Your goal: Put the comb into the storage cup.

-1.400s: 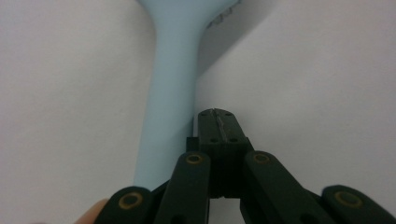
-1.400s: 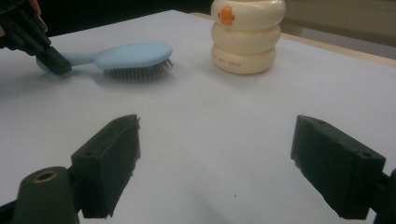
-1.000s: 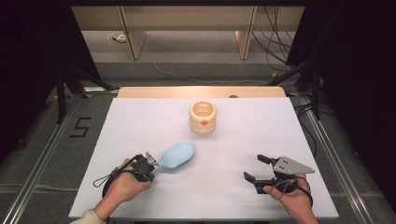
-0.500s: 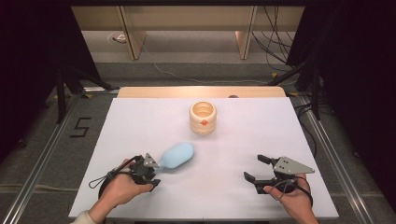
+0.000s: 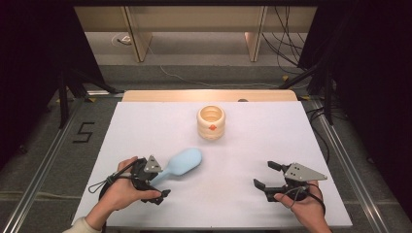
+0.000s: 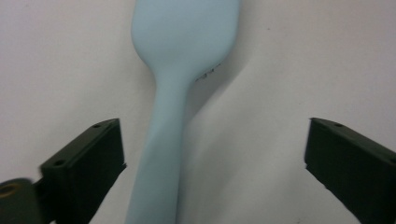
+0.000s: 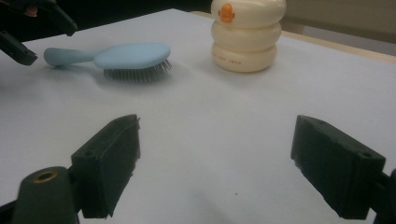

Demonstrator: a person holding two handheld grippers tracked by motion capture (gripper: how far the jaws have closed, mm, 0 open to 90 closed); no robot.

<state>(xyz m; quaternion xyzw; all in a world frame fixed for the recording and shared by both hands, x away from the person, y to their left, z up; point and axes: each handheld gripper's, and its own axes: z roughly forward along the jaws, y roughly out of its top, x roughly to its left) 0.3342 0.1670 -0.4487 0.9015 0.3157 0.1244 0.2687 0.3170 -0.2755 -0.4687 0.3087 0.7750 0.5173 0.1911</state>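
Even overhead light brightens the white tabletop [image 5: 145, 131] at frame centre, while the left and right edges fall black. Close gripper views are soft, with faint shadows beside the brush [image 6: 177, 70].

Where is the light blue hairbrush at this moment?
The hairbrush lies bristles down on the table's near left part in the high view, its handle between the left gripper's open jaws, nearer than the cream holder.

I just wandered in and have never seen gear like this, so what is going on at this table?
A person sits at a white table with a two-jaw gripper in each hand. The left gripper is open, its jaws on either side of the handle of a light blue hairbrush lying bristles down, not yet closed on it. The right gripper rests open on bare table. A cream ridged pot stands farther back.
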